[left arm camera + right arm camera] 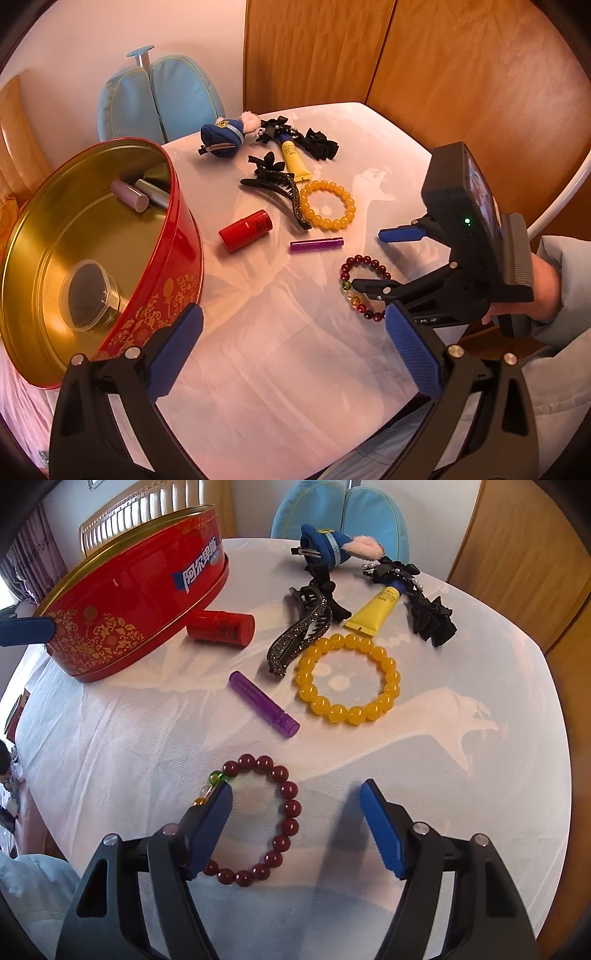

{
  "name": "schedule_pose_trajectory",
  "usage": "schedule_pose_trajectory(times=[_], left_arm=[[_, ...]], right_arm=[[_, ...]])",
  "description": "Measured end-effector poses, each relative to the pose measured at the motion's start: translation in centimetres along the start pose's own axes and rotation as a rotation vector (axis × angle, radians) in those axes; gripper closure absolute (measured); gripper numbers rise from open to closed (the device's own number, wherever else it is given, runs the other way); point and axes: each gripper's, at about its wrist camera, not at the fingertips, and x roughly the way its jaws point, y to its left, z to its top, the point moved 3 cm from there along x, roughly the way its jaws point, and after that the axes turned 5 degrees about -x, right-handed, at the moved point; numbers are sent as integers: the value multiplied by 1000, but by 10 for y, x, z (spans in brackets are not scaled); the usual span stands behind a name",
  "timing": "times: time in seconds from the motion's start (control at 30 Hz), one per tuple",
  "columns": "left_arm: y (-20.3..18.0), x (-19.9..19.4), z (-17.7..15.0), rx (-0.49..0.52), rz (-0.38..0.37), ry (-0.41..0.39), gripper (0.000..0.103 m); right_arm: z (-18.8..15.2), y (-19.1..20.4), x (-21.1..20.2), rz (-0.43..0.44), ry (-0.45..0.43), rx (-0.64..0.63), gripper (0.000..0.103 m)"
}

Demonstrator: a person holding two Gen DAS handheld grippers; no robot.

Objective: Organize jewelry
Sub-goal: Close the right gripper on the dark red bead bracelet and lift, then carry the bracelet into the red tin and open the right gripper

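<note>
A: White cloth (280,350) covers the table in our left view, a faint pale print showing through it. Wood panels (461,66) stand behind, and a blue chair (159,96) sits at the far edge.

B: We see our left gripper (291,345) released, nothing between its pads. One pad lies against the red tin (173,266), which stands tilted, its gold inside facing us. Two tubes and a clear round case lie in it.

A: The dark red bracelet (364,286) lies flat on the cloth near our right gripper (369,258), one finger reaching across its ring.

B: Any writing here? We can read none in this view.

A: In our right view the same cloth (424,760) fills the frame, with the chair (340,520) and a wood panel (517,554) beyond. The tin (133,602) carries a blue label in white Chinese characters, beside gold scrollwork.

B: The yellow tube (376,613) has small print we cannot read.

A: The purple tube (262,709) lies slantwise, its long axis running from upper left to lower right. The hair claw (301,631) slants the other way.

B: The yellow bracelet (347,679) lies flat mid-table. The red bracelet (266,823) sits nearest us.

A: Our right gripper (295,823) stands open; its left finger is inside the ring, so the ring's right side lies between the pads with neither pressing it.
</note>
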Motion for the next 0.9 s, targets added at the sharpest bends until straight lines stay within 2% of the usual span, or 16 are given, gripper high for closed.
schedule_pose_trajectory(times=[0.07, 0.1, 0.2, 0.23, 0.37, 0.63, 0.9], left_arm=[[3, 1, -1, -1, -5, 1, 7], [4, 3, -1, -3, -5, 3, 7], [4, 2, -4, -1, -20, 2, 7], [4, 2, -5, 4, -20, 3, 7], [2, -7, -5, 11, -9, -8, 7], [3, -40, 12, -11, 22, -103, 7], [45, -70, 17, -116, 90, -176, 7]], right_arm=[[-1, 3, -3, -1, -11, -1, 45], [-4, 8, -8, -2, -15, -1, 53], [-6, 15, -13, 2, -22, -8, 89], [-7, 17, -14, 5, -20, -14, 92], [-7, 16, -23, 11, -33, -3, 92], [28, 5, -90, 6, -209, -15, 92], [72, 11, -133, 22, -329, -64, 92]])
